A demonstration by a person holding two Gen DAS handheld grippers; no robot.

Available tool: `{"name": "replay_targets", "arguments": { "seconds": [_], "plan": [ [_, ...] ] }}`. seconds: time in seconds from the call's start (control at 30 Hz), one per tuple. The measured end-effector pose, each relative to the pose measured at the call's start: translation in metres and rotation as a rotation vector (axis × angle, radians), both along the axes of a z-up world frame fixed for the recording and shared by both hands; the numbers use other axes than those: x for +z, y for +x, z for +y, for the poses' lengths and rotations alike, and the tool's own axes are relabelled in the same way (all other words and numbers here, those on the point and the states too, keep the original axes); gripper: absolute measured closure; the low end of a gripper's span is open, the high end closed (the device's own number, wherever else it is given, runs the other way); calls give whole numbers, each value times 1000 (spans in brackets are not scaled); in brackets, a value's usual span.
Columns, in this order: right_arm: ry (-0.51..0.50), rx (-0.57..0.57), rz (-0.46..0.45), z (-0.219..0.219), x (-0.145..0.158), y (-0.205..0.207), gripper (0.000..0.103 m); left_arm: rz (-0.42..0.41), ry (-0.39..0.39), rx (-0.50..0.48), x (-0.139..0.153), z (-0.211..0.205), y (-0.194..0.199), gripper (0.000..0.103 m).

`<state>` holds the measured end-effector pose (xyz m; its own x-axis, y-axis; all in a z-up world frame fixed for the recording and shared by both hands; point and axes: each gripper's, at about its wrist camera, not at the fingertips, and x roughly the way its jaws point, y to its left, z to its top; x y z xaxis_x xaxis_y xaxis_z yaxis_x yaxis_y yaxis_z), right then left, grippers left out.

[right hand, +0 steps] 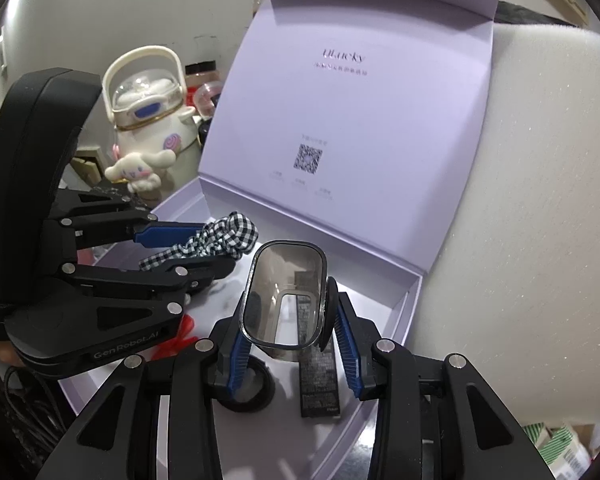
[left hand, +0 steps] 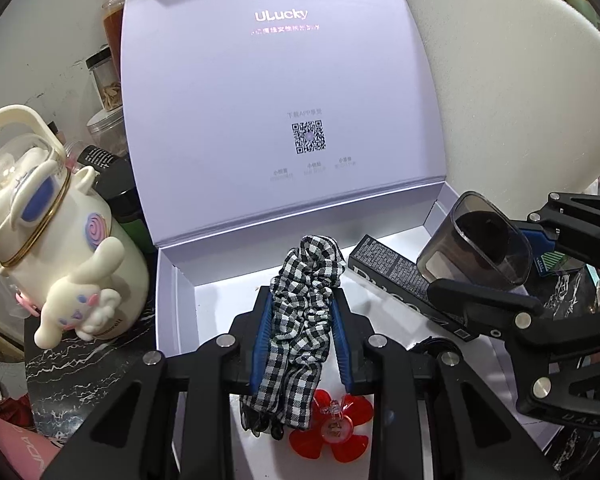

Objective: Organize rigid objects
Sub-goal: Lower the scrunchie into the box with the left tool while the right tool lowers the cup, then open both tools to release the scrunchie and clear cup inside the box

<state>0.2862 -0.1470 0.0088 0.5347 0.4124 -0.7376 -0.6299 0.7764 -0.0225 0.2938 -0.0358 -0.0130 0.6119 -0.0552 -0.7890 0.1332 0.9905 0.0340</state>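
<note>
My left gripper [left hand: 302,300] is shut on a black-and-white checked fabric scrunchie [left hand: 300,312], held over the open lilac box [left hand: 180,312]. From the right wrist view the same scrunchie [right hand: 220,240] hangs between the left gripper's [right hand: 208,246] blue pads. My right gripper [right hand: 288,320] is shut on a smoky clear phone case [right hand: 286,296], also seen at the right of the left wrist view as the phone case [left hand: 476,248] in the right gripper [left hand: 496,264]. Inside the box lie a long black carton [left hand: 400,276], a red flower-shaped clip [left hand: 332,428] and a black ring [right hand: 256,388].
The box lid [left hand: 276,92] stands upright at the back. A cream cartoon kettle [left hand: 48,240] and jars [left hand: 108,80] crowd the marble surface [left hand: 80,364] to the left. White foam [left hand: 520,92] sits behind the box on the right. Cables [right hand: 28,412] trail at lower left.
</note>
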Motion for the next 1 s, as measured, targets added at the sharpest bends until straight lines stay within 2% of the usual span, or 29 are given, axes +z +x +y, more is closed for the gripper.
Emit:
{"name": "replay_targets", "arguments": {
  "seconds": [0.2,0.23,0.3,0.47,1.0],
  "plan": [
    [-18,-26,6,-3,0,0,63,26,-8,25,0,3,9,74],
    [-21,-32,5,-3,0,1,61,31,-8,31,1,3,10,74],
    [-21,-46,-3,-5,4,-1,49,41,-5,36,4,2,11,73],
    [-25,-81,-20,-16,16,-7,43,52,-8,65,13,2,14,69],
    [-15,-130,-73,-38,45,-35,40,17,15,74,44,-8,-11,68]
  ]
}}
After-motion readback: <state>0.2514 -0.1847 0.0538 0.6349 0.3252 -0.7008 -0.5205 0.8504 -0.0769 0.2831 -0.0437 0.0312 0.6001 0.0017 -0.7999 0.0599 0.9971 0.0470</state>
